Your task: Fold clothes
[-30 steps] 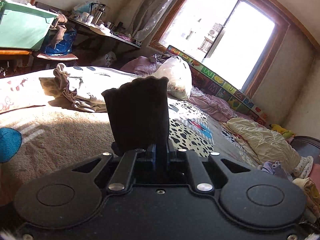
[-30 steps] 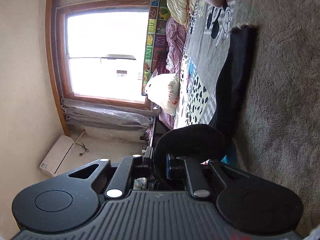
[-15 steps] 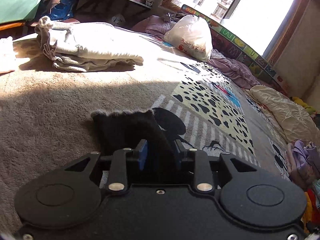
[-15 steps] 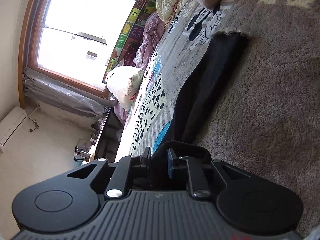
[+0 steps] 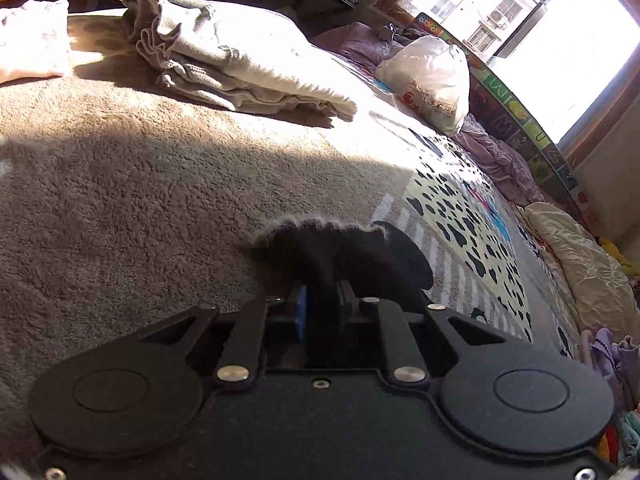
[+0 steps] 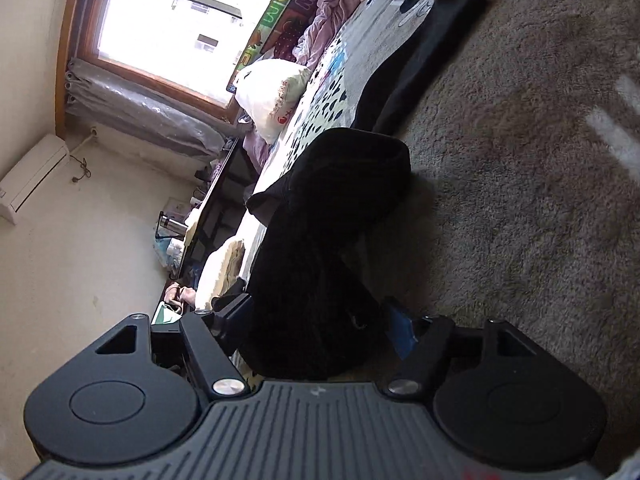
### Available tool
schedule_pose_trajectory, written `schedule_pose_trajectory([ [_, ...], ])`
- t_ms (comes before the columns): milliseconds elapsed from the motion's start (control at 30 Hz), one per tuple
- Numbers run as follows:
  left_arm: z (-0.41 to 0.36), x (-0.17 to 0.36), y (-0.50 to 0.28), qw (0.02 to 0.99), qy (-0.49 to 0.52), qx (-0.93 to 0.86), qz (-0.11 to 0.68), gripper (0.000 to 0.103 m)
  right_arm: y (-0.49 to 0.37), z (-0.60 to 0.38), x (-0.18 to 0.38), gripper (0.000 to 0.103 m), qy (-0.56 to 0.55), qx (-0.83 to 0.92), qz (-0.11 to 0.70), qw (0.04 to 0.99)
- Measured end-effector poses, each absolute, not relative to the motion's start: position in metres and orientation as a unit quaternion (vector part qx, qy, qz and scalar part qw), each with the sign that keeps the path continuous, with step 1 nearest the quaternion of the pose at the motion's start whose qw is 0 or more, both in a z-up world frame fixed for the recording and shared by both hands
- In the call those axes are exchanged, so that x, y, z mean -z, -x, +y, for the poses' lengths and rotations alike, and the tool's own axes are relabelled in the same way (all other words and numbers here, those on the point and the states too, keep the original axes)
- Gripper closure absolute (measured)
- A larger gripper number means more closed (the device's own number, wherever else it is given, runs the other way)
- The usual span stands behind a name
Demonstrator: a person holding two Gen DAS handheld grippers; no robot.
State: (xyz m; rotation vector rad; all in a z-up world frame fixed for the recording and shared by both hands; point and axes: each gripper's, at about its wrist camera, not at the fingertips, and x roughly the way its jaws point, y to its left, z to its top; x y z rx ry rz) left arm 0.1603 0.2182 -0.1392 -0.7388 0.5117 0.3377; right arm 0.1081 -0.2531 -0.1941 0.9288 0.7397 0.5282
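A long black knit garment [image 6: 420,56] lies stretched on the brown fleece blanket [image 6: 540,160]. My left gripper [image 5: 322,312] is shut on one end of it [image 5: 340,252], low on the blanket. My right gripper [image 6: 320,320] is open, its fingers wide apart on either side of the bunched other end [image 6: 332,240], which lies loose between them.
A folded pile of grey-white clothes [image 5: 240,68] lies at the back of the bed, a white cloth [image 5: 32,48] to its left. A white plastic bag [image 5: 432,80], purple bedding [image 5: 504,164] and a cream quilt [image 5: 580,256] lie near the window.
Both grippers came down to the blanket with the black garment and laid it out. The right gripper opened and let go of its end.
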Motion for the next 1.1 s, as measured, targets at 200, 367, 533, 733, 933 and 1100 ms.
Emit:
schedule_pose_trajectory([
  [200,0.221,0.105,-0.126,0.897,0.335,-0.197,0.209,0.098,-0.097,-0.262,0.192,0.08,-0.513,-0.234,0.332,0.756],
  [367,0.226,0.121,-0.13,0.872,0.297,-0.233,0.312,0.079,-0.08,-0.289,0.184,0.093,-0.553,-0.212,0.357,0.723],
  [533,0.214,0.099,-0.116,0.89,0.255,-0.273,0.262,0.057,-0.066,-0.301,0.201,0.089,-0.546,-0.188,0.379,0.723],
  [733,0.169,0.079,-0.126,0.93,0.201,-0.182,0.247,0.057,-0.067,-0.33,0.19,0.061,-0.575,-0.175,0.304,0.74],
  [933,0.081,0.061,-0.158,0.956,0.106,-0.01,0.273,0.057,-0.112,-0.344,0.21,0.061,-0.605,-0.143,0.282,0.731],
  [1100,0.001,0.048,-0.195,0.951,0.005,0.095,0.294,0.057,-0.154,-0.345,0.231,0.062,-0.616,-0.15,0.265,0.727],
])
